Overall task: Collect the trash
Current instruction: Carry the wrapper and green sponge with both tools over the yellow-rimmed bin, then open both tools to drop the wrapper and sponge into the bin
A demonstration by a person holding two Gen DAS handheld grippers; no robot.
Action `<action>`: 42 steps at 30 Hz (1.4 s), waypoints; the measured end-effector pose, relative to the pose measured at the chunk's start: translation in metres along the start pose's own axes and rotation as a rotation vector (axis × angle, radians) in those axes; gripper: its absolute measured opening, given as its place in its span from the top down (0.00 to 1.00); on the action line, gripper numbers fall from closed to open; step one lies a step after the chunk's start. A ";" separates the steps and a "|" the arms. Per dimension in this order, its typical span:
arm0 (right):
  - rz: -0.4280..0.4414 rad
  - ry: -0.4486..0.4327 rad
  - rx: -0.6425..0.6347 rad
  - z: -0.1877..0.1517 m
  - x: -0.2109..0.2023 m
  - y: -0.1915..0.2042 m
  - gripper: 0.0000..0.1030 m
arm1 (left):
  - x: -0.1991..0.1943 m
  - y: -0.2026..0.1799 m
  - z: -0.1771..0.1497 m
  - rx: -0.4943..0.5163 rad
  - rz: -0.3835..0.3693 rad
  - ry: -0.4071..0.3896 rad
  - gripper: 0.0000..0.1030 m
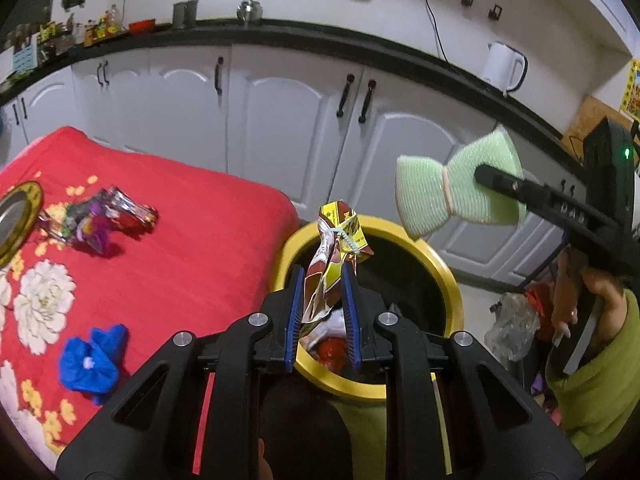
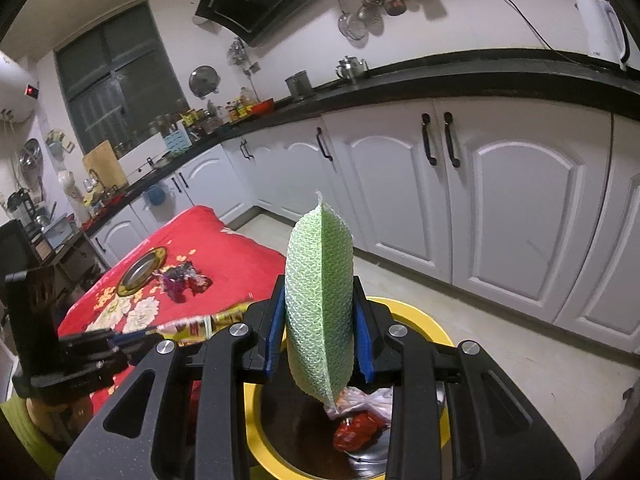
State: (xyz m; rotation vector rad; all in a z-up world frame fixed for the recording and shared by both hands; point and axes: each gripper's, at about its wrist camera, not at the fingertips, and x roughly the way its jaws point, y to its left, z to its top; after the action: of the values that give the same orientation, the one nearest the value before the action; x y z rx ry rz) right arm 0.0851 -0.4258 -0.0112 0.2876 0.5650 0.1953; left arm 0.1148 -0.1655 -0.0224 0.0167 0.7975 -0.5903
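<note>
My left gripper is shut on a crumpled yellow and brown wrapper, held over the near side of a yellow-rimmed bin. My right gripper is shut on a green sponge standing upright between its blue pads, above the same yellow-rimmed bin. In the left wrist view the green sponge hangs past the bin's far right side, pinched by the right gripper. Red and white trash lies inside the bin. The left gripper with its wrapper shows at the left of the right wrist view.
A table with a red flowered cloth stands left of the bin. On it lie a purple and silver wrapper, a blue crumpled piece and a gold-rimmed plate. White cabinets run behind. A person's green sleeve is at right.
</note>
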 end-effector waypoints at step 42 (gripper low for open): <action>-0.020 0.184 0.057 -0.033 0.049 -0.039 0.57 | 0.097 -0.041 -0.050 0.044 -0.057 0.258 0.80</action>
State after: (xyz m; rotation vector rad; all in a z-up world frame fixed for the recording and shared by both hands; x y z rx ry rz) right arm 0.1117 -0.4433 -0.0746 0.3207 0.7558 0.1878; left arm 0.1137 -0.2364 -0.1148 0.1121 1.0377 -0.6683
